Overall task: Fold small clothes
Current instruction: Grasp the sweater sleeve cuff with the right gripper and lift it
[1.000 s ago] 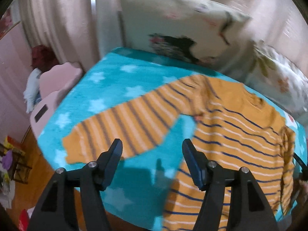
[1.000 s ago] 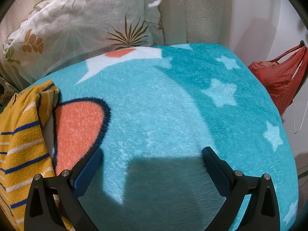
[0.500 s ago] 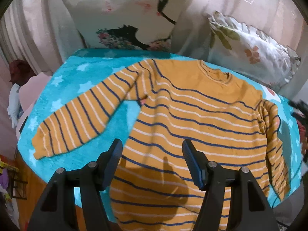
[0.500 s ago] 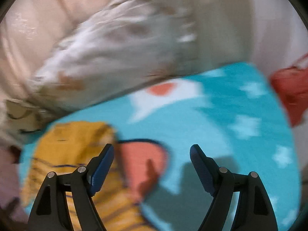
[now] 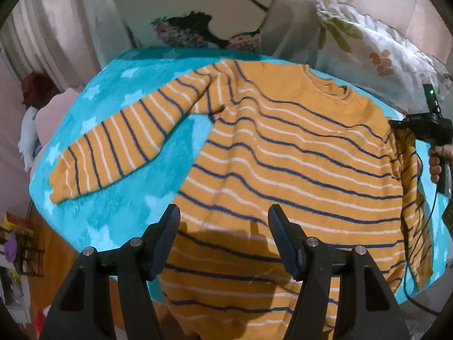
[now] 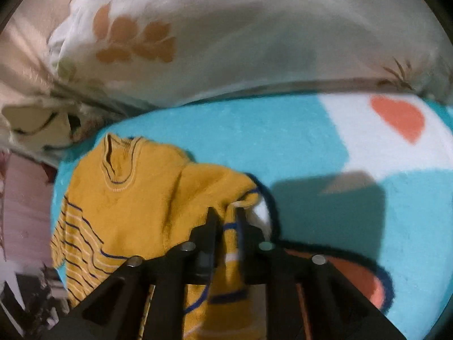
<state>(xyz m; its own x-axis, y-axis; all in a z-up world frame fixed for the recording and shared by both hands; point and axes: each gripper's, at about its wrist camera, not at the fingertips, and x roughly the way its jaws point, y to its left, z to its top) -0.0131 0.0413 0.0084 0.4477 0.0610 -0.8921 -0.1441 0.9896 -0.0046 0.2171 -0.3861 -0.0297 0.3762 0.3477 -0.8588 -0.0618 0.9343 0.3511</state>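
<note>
the striped sweater (image 5: pixel 283 153) lies face up and mostly flat on the teal star blanket (image 5: pixel 119 192) covering the bed, neckline toward 12 o'clock in the left wrist view and hem hanging toward 6 o'clock near the bed's edge. judging by this, folding has barely begun: the body is unfolded, and the outstretched sleeve (image 5: pixel 119 144) still reaches out toward 9 o'clock.

the right tool (image 6: pixel 226 221) has its jaws drawn narrow on the fabric of the other sleeve (image 6: pixel 232 255) at the shoulder, at 3 o'clock of the garment; that sleeve already lies tucked along the side seam. the left tool (image 5: pixel 223 238) hovers above the lower body with jaws spread wide, holding nothing.

left to do, as i judge it: bring both sleeves across the chest, then fold the hem up.

room for moving: bare blanket lies at 3 o'clock of the right tool and around the outstretched sleeve. the pillows (image 5: pixel 198 8) crowd 12 o'clock, just beyond the collar (image 6: pixel 119 158). the bed edge runs close at 6 and 9 o'clock, so fabric dragged that way could slide off.
</note>
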